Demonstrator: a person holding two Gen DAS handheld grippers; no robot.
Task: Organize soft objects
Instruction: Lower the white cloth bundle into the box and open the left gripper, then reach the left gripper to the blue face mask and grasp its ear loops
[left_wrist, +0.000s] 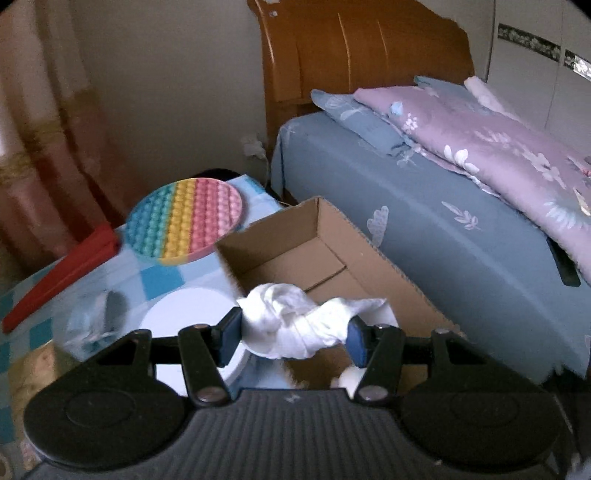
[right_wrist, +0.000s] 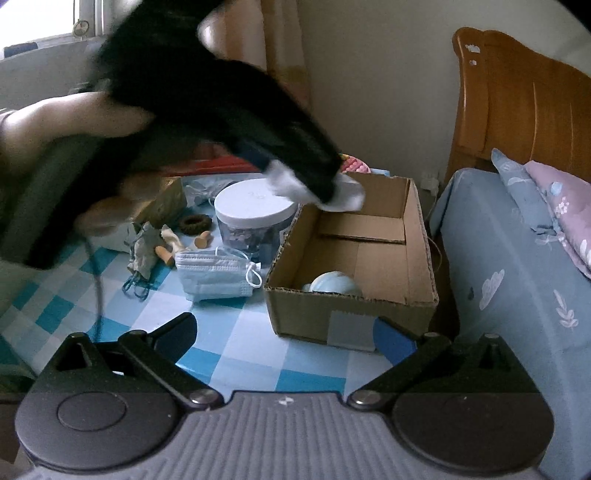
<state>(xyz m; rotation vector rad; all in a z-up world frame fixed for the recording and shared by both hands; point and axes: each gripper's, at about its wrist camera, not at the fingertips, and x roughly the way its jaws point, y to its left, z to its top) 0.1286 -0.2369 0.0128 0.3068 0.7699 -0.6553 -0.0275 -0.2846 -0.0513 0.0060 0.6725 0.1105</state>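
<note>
On the table (right_wrist: 236, 354), the cardboard box (right_wrist: 354, 317) stood at the right of the right wrist frame, against the bed (right_wrist: 517, 295), with a ball (right_wrist: 334, 283) in its near end and the left gripper (left_wrist: 291, 334) above its far left corner, a cloth (left_wrist: 299, 321) between its pads. Left of the box sat a lidded jar (right_wrist: 255, 206), a face mask (right_wrist: 214, 273) lay before the jar, and small wooden pegs (right_wrist: 166, 254) and a ring (right_wrist: 195, 223) lay further left. In the left wrist frame a round bubble toy (left_wrist: 184, 221) lay behind the box at centre left, and pillows (left_wrist: 480, 136) lay on the bed at upper right.
</note>
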